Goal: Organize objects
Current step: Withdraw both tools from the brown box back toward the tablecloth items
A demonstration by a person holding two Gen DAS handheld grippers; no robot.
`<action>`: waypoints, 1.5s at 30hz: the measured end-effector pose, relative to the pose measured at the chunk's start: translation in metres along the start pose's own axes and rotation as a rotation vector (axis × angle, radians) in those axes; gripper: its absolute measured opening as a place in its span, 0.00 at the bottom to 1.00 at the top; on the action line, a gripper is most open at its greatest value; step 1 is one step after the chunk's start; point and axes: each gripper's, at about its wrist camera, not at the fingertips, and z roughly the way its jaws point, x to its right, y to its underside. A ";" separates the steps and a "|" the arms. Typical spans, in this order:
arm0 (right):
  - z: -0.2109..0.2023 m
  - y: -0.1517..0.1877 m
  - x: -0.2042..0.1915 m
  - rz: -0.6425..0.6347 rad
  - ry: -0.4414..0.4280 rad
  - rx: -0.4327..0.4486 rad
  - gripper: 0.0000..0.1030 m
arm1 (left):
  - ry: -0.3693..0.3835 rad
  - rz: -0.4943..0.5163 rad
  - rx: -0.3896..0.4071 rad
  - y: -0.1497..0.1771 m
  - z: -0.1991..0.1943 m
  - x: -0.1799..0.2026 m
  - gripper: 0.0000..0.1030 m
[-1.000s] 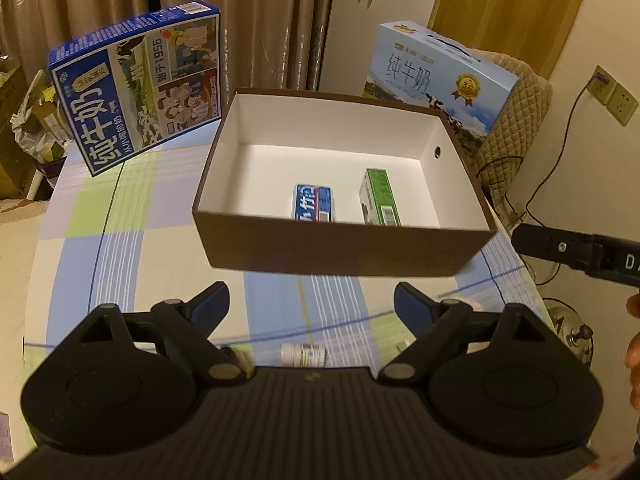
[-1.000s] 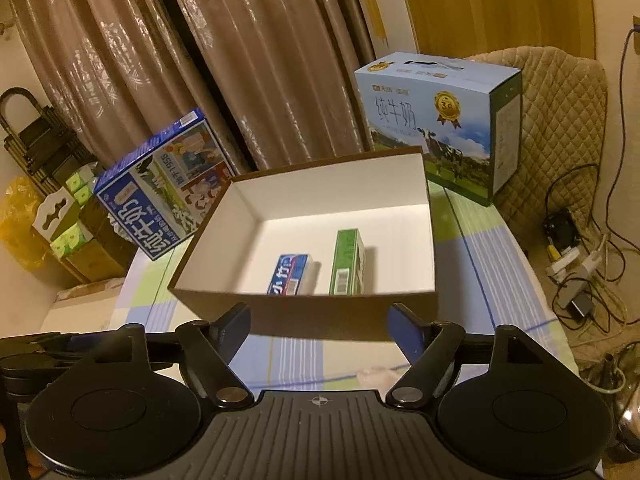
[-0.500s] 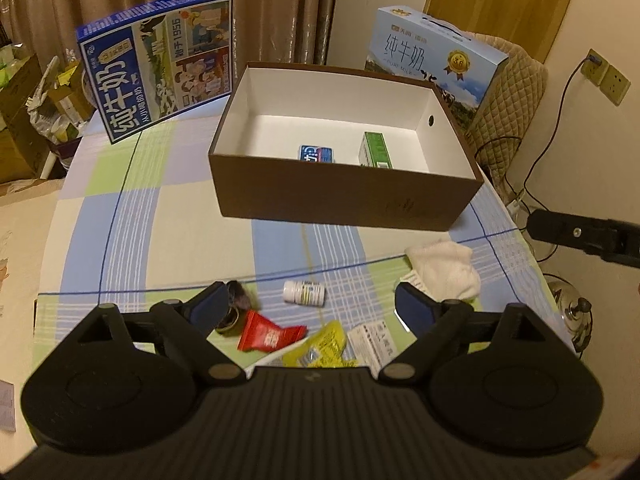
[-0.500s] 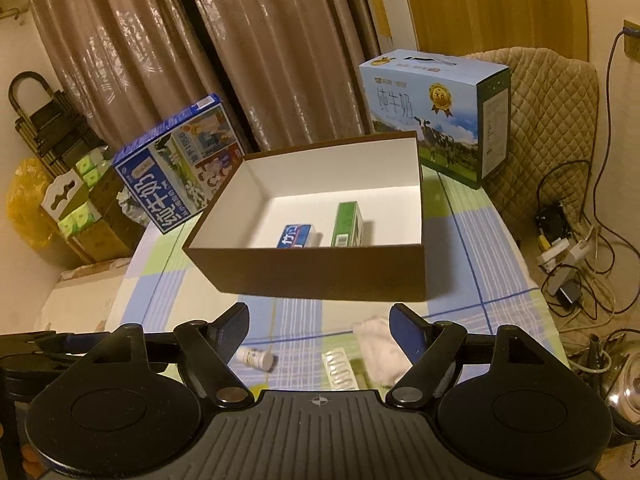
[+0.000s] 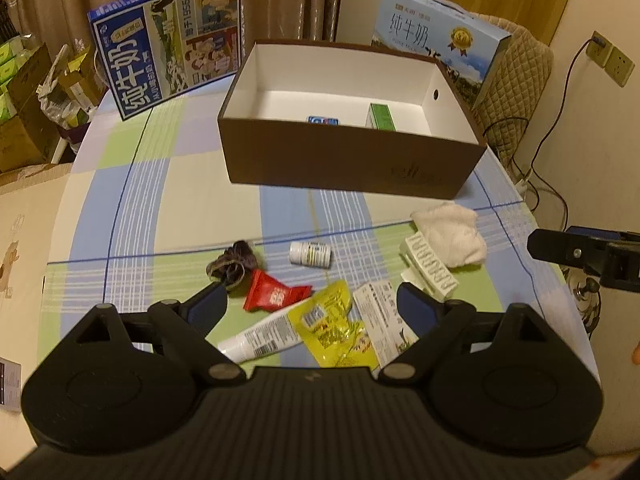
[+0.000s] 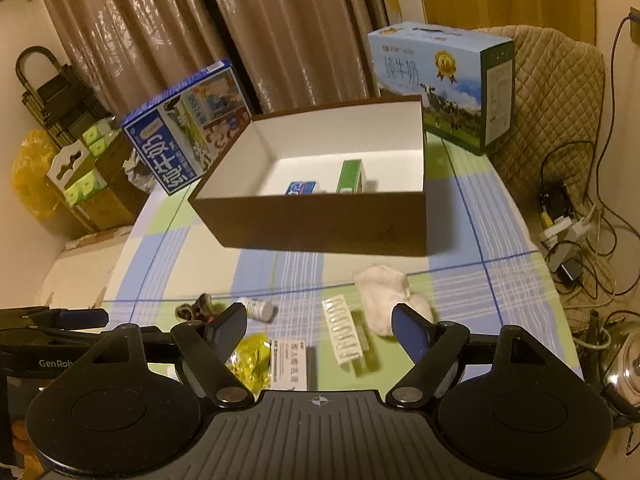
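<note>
Box [image 5: 344, 168] on table, blue pack [image 5: 323, 121], green carton [image 5: 382, 117] inside

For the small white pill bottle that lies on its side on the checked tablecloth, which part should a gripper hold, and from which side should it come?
Probably grip the small white pill bottle across its round labelled body, coming from above with one finger on the box side and one on the near side. It lies flat with its long axis left to right, so the ends give poor hold, and the cloth around it is free. Both grippers, left and right, are open.
</note>
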 end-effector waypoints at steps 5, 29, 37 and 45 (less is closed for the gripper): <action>0.003 0.009 0.001 -0.018 -0.010 -0.019 0.76 | -0.006 -0.003 -0.014 0.007 0.000 0.000 0.87; 0.031 0.042 0.012 -0.014 0.010 -0.174 0.76 | -0.022 -0.013 -0.109 0.042 0.017 -0.006 0.87; 0.042 0.049 0.015 -0.019 0.010 -0.204 0.76 | -0.036 -0.027 -0.138 0.050 0.026 -0.012 0.87; 0.057 0.054 0.023 -0.009 0.009 -0.194 0.75 | -0.053 -0.054 -0.149 0.057 0.035 -0.023 0.87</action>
